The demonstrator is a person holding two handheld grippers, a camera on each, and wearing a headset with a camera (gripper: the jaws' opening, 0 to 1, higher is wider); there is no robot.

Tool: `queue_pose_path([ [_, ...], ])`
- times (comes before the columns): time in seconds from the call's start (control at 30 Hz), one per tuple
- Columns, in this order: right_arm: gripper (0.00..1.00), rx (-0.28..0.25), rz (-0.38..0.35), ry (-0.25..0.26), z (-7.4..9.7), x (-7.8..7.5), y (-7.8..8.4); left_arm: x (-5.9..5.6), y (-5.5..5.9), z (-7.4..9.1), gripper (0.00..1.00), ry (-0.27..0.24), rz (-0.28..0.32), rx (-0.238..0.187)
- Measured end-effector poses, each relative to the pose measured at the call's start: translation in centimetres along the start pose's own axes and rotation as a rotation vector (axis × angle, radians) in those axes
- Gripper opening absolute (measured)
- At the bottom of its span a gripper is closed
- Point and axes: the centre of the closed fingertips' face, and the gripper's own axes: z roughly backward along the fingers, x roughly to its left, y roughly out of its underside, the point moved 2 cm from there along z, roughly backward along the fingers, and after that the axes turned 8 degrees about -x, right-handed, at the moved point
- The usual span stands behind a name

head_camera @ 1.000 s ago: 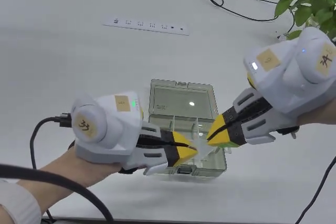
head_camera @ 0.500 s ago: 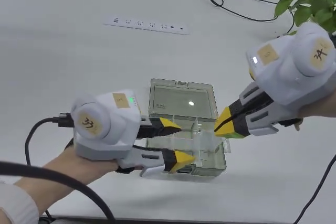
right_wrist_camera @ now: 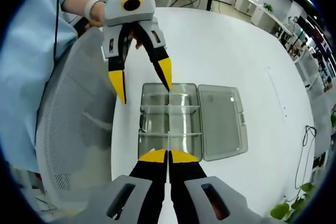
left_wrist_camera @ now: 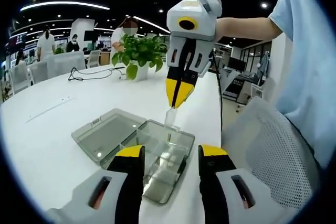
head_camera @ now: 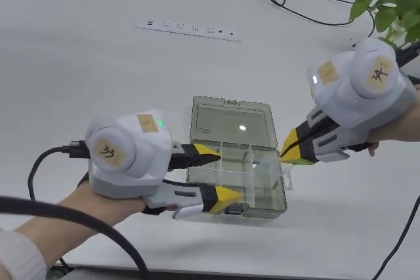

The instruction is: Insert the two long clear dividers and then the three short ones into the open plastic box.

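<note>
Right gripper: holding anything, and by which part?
Right gripper is shut on a clear divider, pinched by its top edge. Left gripper is open and holds nothing.

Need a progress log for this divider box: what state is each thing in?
plastic box: open, lid flat behind the tray.
long dividers: two standing across the tray.
short divider: gripped at the box's edge, not seated.
left hand-held gripper: open, holding nothing.
right hand-held gripper: shut on the short divider.

light: bright, overhead | glare: spot on box lid [head_camera: 242,127] | shadows: soft | gripper views: fisheye-warped edges
</note>
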Motion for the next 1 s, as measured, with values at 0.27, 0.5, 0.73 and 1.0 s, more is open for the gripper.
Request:
queue_pose_path([
  [0.27, 0.02, 0.001, -0.009, -0.005, -0.4, -0.2, 0.2, 0.0, 0.1, 0.2, 0.38, -0.004, 0.012, -0.001],
  [0.5, 0.02, 0.008, -0.018, -0.015, -0.8, 0.1, 0.3, 0.1, 0.3, 0.1, 0.38, -0.002, 0.019, 0.003],
  [0.73, 0.02, 0.01, -0.017, -0.021, -1.3, -0.3, 0.5, 0.1, 0.3, 0.2, 0.38, -0.004, 0.025, 0.003],
  [1.0, 0.02, 0.016, -0.008, -0.033, -1.8, -0.5, 0.9, 0.3, 0.3, 0.5, 0.38, -0.013, 0.033, -0.006],
])
